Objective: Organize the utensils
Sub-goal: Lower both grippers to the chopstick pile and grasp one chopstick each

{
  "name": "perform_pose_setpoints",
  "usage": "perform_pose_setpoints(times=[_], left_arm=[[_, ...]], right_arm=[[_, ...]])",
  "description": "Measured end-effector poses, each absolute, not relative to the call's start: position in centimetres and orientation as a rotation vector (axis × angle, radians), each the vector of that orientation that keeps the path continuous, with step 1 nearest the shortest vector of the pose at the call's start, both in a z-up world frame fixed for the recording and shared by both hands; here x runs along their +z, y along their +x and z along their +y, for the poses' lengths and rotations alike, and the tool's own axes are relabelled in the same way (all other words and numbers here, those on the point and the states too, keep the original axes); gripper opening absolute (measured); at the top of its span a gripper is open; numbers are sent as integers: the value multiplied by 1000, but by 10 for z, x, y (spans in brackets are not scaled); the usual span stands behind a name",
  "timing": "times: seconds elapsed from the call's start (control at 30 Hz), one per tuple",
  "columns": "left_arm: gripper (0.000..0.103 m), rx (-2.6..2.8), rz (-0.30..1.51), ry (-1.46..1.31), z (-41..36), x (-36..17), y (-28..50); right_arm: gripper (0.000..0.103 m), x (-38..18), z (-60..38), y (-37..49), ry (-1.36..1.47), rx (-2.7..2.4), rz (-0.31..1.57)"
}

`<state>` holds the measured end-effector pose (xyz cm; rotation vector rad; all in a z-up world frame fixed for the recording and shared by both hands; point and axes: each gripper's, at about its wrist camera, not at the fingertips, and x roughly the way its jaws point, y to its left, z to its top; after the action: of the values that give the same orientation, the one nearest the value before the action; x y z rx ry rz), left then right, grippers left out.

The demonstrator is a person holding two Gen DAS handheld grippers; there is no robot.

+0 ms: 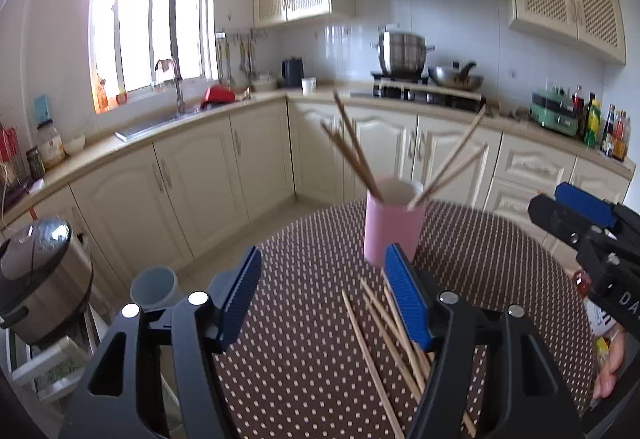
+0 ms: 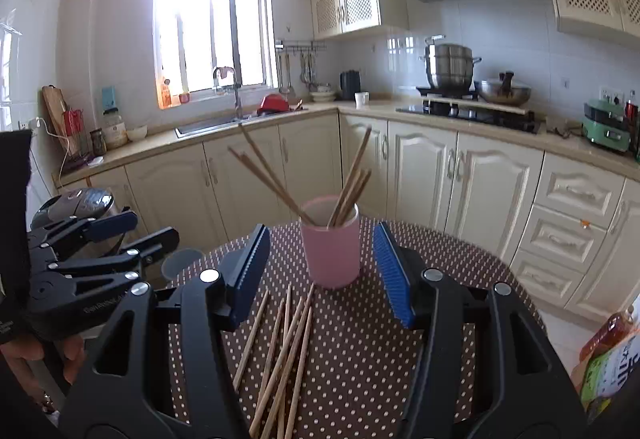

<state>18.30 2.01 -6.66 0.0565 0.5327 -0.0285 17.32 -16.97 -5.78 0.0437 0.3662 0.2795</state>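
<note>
Both my grippers empty, jaws apart. Loose chopsticks (image 2: 286,351) on table (image 2: 360,359) directly under right gripper (image 2: 322,271), long axes running along its fingers. Pink cup (image 2: 330,255) just ahead. Left gripper (image 1: 324,295) sits offset; sticks under its right finger. Right nearer.

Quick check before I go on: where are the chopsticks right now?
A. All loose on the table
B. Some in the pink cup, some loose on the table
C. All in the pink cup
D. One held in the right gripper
B: several chopsticks stand in the pink cup, while a loose pile of chopsticks lies on the dotted table in front of it; neither gripper holds any.
</note>
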Motion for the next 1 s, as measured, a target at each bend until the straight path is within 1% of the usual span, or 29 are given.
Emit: perform_pose_setpoints(times=[0.27,0.43,0.53,0.6,0.7,1.0], left_arm=[[64,-68,771,47,18,-145,210],[64,-67,864,60,15,-181,225],[64,-66,901,64,11,-193,234],[63,-51,919,72,8,-200,240],[63,-39,941,61,11,-207,249],[63,-35,968,51,21,-212,270]], right_arm=[[54,-115,-163,187,13,272,519],[54,-152,-156,203,-10,291,656],[53,-169,-149,212,-26,309,730],[43,-177,-145,216,-35,319,765],[37,-187,-141,223,-56,316,804],[35,-201,-128,239,-75,352,875]])
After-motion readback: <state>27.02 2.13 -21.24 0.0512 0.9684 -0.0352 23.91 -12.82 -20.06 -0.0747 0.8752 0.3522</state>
